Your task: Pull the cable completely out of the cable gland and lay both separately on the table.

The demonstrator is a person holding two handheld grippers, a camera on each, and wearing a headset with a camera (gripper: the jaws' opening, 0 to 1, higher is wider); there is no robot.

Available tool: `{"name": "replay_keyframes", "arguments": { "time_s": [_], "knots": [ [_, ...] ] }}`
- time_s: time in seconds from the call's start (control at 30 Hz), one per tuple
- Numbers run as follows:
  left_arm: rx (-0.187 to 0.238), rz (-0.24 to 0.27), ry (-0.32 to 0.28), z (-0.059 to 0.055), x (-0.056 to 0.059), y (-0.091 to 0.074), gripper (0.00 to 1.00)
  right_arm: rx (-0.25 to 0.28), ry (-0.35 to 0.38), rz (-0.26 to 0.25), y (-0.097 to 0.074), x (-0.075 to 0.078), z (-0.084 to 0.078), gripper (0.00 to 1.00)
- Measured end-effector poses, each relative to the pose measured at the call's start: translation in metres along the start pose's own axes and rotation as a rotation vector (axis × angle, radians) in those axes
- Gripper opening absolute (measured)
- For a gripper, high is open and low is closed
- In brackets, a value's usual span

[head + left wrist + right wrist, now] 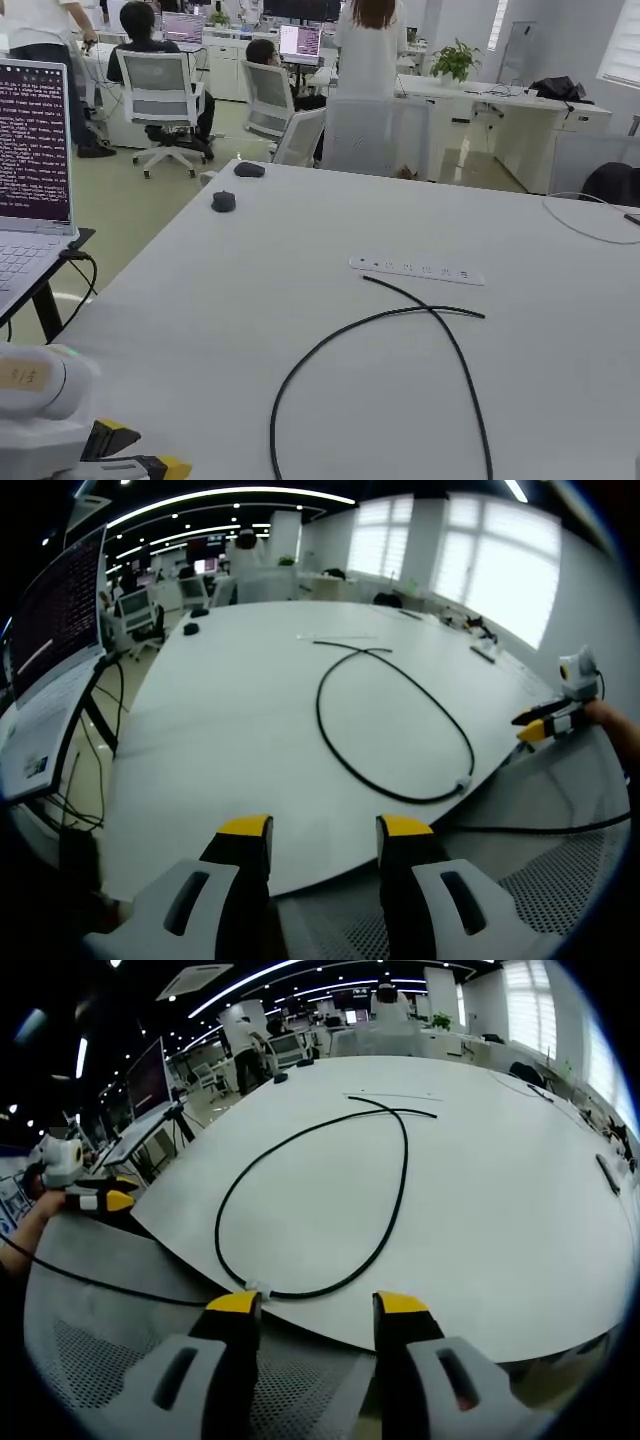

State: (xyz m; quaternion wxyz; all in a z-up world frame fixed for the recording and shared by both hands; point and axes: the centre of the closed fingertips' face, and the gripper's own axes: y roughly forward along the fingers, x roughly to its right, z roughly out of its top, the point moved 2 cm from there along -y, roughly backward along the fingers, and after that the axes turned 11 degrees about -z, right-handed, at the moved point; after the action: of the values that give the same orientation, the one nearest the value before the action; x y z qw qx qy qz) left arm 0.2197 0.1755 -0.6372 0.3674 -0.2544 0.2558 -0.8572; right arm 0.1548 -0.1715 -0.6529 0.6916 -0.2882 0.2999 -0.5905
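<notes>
Lying in a wide loop on the white table (200, 330), the black cable (406, 1165) crossed itself near a white power strip (416, 270). Its near end sat in the small pale cable gland (250, 1287) by the table's edge. The left gripper (325, 830) and the right gripper (315, 1305) hovered off that edge, jaws apart and empty.

The surface (250, 340) is wide and mostly bare. The black cable (432, 311) lies on it in one big loop, with open room inside the loop and on both sides. Just behind the loop lies a white power strip (417, 270). Two mice (224, 201) sit far away at the back left. A laptop (30, 180) stands beside the left edge. The left claw (325, 830) and the right claw (315, 1305), jaws apart, have free way to the near edge.
</notes>
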Motion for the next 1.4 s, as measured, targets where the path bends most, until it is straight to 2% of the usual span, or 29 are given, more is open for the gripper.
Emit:
{"name": "replay_keyframes", "arguments": {
  "time_s": [0.8, 1.13, 1.4],
  "knots": [
    [-0.008, -0.006, 0.0, -0.0009, -0.0004, 0.0007, 0.42, -0.014, -0.013, 0.009, 0.0003, -0.0016, -0.0017, 0.45],
    [0.002, -0.008, 0.0, 0.0005, -0.0016, 0.0012, 0.42, -0.013, -0.013, 0.006, 0.0003, -0.0011, -0.0019, 0.45],
    [-0.012, -0.012, 0.005, -0.0013, -0.0003, 0.0016, 0.42, -0.001, -0.003, 0.01, -0.0002, -0.0018, -0.0009, 0.45]
  ]
}}
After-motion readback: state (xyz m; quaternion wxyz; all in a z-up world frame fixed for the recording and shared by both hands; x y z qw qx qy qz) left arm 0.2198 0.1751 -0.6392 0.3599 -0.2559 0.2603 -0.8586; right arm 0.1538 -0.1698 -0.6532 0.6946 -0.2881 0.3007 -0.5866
